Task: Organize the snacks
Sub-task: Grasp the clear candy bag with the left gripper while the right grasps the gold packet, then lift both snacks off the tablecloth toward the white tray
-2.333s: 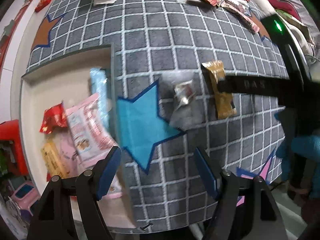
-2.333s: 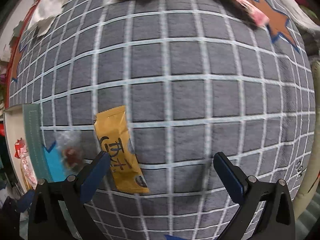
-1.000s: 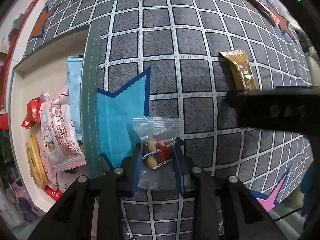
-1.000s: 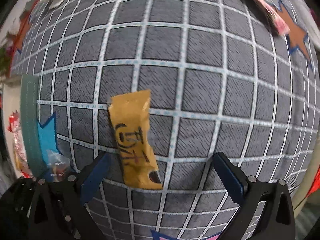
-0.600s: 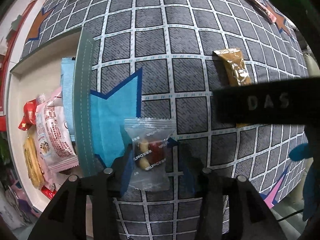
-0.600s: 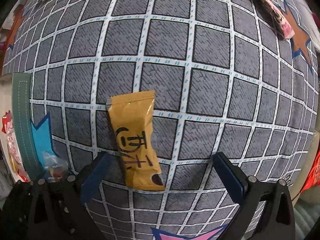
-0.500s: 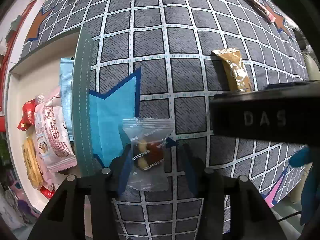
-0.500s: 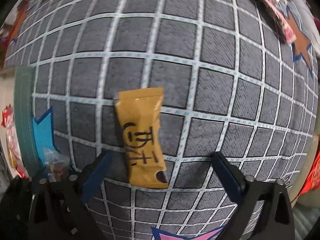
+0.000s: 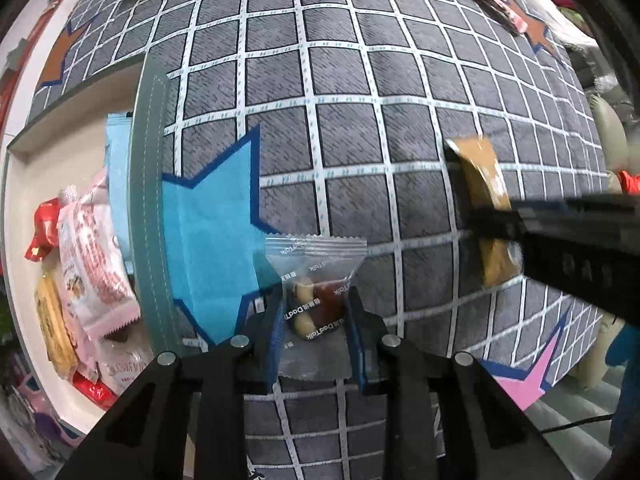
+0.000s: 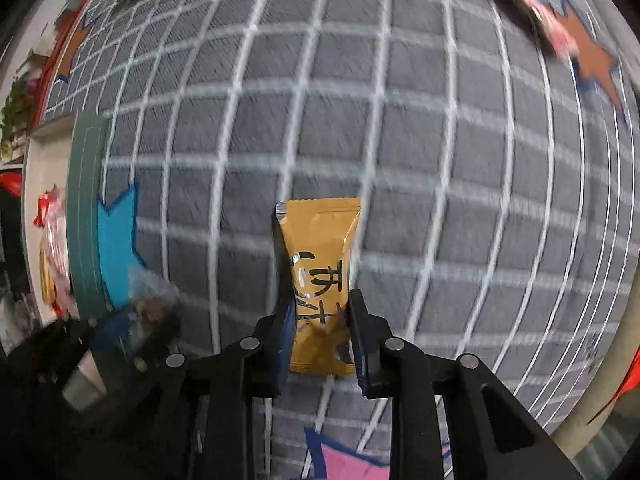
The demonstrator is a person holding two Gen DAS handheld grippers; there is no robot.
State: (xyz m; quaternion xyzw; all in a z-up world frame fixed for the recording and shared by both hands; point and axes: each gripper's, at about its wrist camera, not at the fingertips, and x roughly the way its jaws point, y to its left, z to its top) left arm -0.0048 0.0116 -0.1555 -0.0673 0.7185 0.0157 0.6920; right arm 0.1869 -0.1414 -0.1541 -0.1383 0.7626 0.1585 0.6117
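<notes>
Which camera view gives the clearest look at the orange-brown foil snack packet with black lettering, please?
The right wrist view: the orange-brown foil snack packet sits centred and sharp, lettering visible, clamped between the right gripper fingers. In the left wrist view the same packet appears off to the side, blurred and partly hidden behind the right gripper's dark body.

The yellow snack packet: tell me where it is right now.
The yellow snack packet sits clamped in the right gripper above the grey checked blanket, right of the blue star patch.

One clear candy packet [image 9: 316, 280], one mustard-yellow snack packet [image 10: 320, 280], two tongs [image 9: 314, 322] [image 10: 320, 330].
</notes>
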